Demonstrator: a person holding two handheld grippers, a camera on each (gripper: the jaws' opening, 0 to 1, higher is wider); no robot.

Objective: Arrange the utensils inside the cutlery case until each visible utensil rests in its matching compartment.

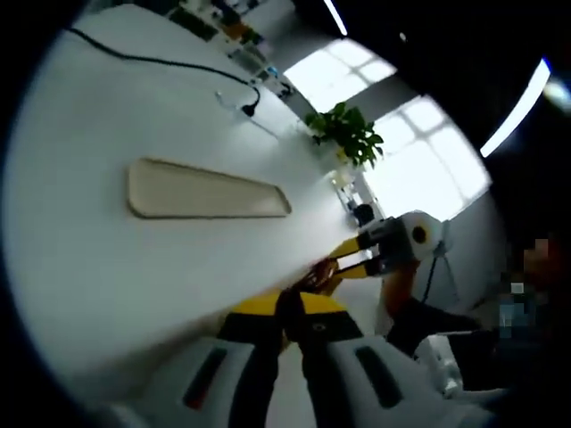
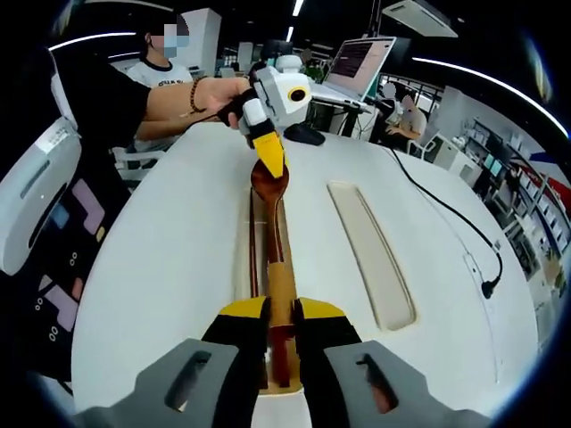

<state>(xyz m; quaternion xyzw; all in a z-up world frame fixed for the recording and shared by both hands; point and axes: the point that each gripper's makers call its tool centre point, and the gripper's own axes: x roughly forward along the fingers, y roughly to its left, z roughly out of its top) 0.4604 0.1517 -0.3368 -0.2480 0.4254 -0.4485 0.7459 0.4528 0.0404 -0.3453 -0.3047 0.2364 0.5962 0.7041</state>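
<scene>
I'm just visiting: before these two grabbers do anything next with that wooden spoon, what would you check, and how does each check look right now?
1. Right gripper shut on the spoon handle: ok.
2. Left gripper at the spoon's bowl end: ok; actual grip: cannot tell.
3. Spoon lies along the cutlery case: ok.
4. Spoon fully seated in its compartment: cannot tell.
5. Lid lies apart beside the case: ok.
6. Black cable away from the case: ok.
</scene>
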